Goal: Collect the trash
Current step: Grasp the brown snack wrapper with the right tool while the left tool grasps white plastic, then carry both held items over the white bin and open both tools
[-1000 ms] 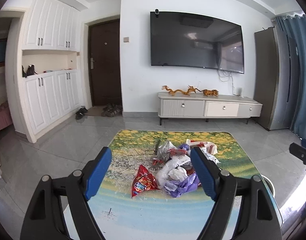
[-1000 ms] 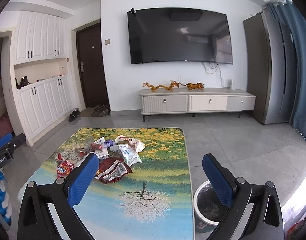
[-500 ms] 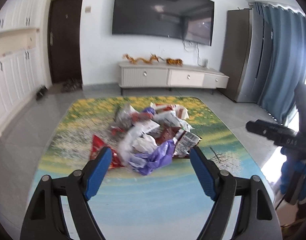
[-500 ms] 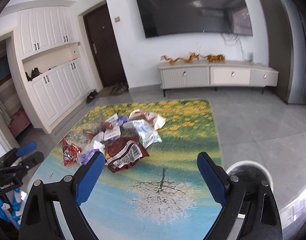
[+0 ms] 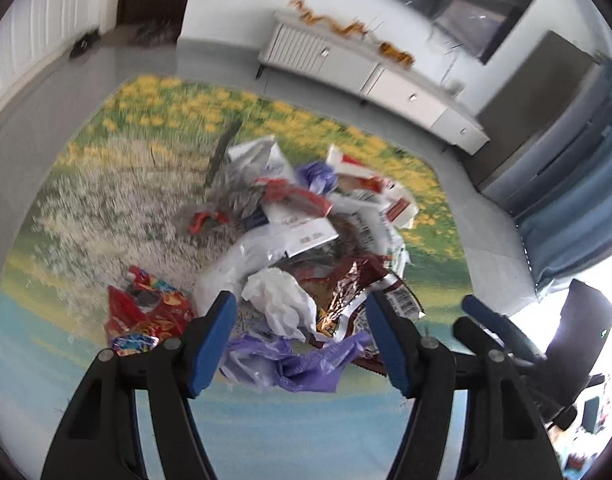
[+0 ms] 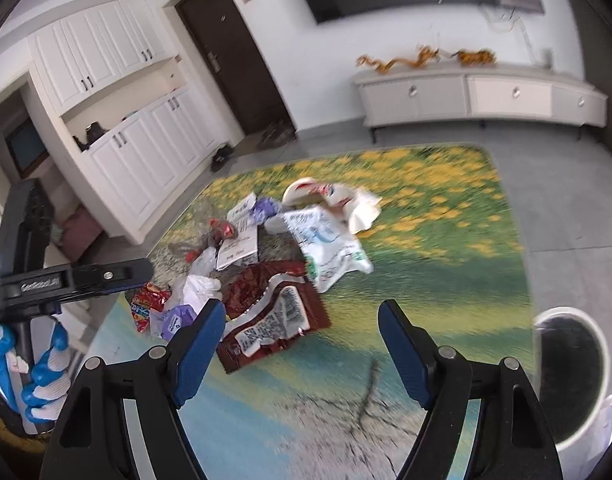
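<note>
A pile of trash lies on the landscape-printed table (image 5: 85,208): a crumpled white tissue (image 5: 281,300), a purple plastic bag (image 5: 297,364), a red snack bag (image 5: 145,312) and a dark red foil wrapper (image 6: 273,312). My left gripper (image 5: 301,336) hangs tipped down over the near edge of the pile. Its jaws are closing, with the tissue and purple bag framed between them but not pressed. My right gripper (image 6: 299,344) hovers over the wrapper's near side. Its jaws are closing too, and no pad touches anything. A white printed bag (image 6: 326,248) lies farther back.
A round white waste bin (image 6: 566,372) stands on the floor at the table's right edge. The left gripper (image 6: 73,276) shows in the right wrist view, held by a gloved hand (image 6: 37,368). A low TV cabinet (image 6: 478,96) and white cupboards (image 6: 145,140) line the walls.
Both grippers have come down and tipped toward the table, so the trash pile now fills the views. Both pairs of jaws have narrowed a little. Nothing has been taken hold of.
</note>
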A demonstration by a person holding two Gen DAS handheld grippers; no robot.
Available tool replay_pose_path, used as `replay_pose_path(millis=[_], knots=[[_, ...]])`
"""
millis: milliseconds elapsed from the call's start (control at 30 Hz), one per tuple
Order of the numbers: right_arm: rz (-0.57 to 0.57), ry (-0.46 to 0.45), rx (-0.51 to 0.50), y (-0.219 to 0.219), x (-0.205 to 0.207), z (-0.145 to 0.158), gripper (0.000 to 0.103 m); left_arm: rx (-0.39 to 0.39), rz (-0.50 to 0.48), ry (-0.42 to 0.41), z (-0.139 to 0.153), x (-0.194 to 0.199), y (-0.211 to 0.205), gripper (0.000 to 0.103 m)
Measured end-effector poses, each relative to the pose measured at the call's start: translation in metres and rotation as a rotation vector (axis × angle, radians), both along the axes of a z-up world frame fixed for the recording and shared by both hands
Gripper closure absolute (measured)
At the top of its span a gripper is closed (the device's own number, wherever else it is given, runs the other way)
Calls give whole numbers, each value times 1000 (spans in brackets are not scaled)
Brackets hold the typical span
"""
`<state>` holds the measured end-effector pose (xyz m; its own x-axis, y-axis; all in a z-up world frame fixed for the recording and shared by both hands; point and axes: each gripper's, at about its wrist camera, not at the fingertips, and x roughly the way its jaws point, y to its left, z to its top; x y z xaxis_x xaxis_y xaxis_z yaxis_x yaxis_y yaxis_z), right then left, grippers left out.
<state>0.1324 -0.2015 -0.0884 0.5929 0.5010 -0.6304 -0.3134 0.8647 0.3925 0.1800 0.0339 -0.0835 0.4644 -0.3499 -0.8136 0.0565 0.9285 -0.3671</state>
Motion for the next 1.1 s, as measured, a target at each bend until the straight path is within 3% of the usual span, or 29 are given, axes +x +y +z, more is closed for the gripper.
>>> replay_pose_path(millis=[133, 300, 367, 400, 433, 500, 567, 667, 767, 967, 1100], knots=[[30, 59, 36, 6, 18, -21, 30, 2, 24, 84, -16, 10, -4, 39], [41, 106, 62, 7, 30, -35, 36, 14, 47, 130, -28, 17, -12, 41], [50, 118, 72, 8, 33, -39, 42, 15, 59, 149, -35, 20, -12, 47], [54, 123, 76, 8, 34, -40, 45, 12, 62, 155, -38, 22, -12, 55], [60, 127, 77, 9, 35, -41, 52, 4, 67, 167, -42, 22, -11, 66], [71, 138, 87, 9, 35, -44, 66, -14, 73, 185, -47, 22, -10, 78], [80, 139, 100, 9, 33, -46, 76, -21, 75, 187, -49, 20, -9, 85], [90, 133, 111, 7, 30, -44, 89, -28, 63, 164, -45, 13, -9, 92], [96, 107, 116, 3, 16, -37, 94, -42, 52, 120, -35, 6, -9, 95], [73, -3, 68, 4, -7, -5, 94, -26, 45, -24, 3, -13, -5, 96], [41, -68, 42, 0, -21, 14, 94, -25, 62, -74, 20, -20, 0, 96]])
